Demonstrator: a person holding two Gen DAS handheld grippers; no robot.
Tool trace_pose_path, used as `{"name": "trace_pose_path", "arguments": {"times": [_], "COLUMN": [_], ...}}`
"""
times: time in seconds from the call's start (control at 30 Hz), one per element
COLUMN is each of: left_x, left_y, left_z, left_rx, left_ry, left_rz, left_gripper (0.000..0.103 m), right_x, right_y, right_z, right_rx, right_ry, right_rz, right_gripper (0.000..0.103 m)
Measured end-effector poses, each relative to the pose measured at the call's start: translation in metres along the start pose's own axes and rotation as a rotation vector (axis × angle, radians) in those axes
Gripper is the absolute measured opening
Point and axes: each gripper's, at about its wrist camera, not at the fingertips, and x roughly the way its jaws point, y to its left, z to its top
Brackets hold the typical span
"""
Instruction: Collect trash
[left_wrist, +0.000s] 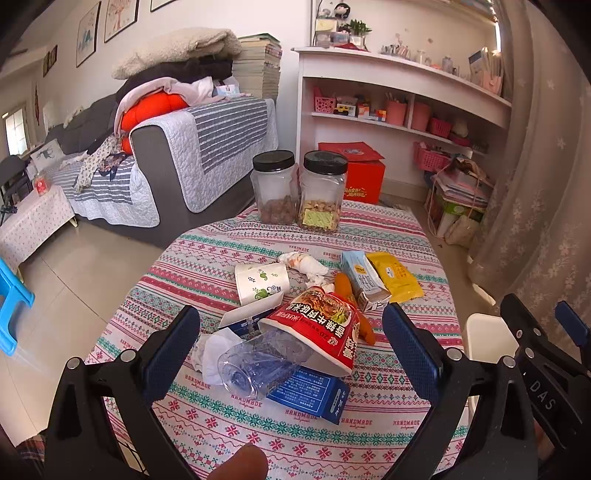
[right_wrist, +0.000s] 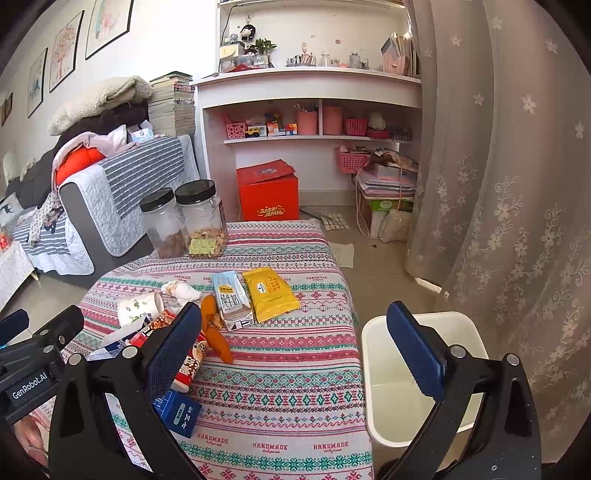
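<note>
Trash pile on patterned tablecloth (left_wrist: 207, 266) | crushed clear plastic bottle (left_wrist: 258, 363) under red noodle cup (left_wrist: 325, 325), nearest left gripper (left_wrist: 291, 347) (jaws wide, empty) | right gripper (right_wrist: 295, 354) wide, empty, beside white bin (right_wrist: 384, 354) | step: first pick pending | obstacles: blue carton (left_wrist: 314, 395), two black-lidded jars (left_wrist: 321, 192) behind.

Both tools share one build. The left gripper (left_wrist: 291, 343) has black angular arms, silver round rivets at the joints, and blue pads with a fine dotted texture. The right gripper (right_wrist: 295, 347) looks the same. White lettering marks the bodies: "GenRobot.AI" on the left one in the right wrist view, "DAS" on the right one in the left wrist view.
</note>
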Motion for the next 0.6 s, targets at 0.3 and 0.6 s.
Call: {"name": "trace_pose_path", "arguments": {"times": [0.3,0.6], "left_x": [0.0011,0.0020], "left_y": [-0.0007,-0.0009], "left_z": [-0.0014,-0.0020], "left_rx": [0.000,-0.002], "left_ry": [0.004,0.006], "left_rz": [0.000,0.001], "left_gripper": [0.096,0.096], "right_x": [-0.0008,-0.0017], "right_y": [-0.0001,-0.0007], "right_z": [0.0018,0.0025], "right_rx": [-0.001,-0.004], "right_ry": [0.000,-0.001], "right_rz": [-0.001,-0.001], "right_gripper": [0.096,0.096]}}
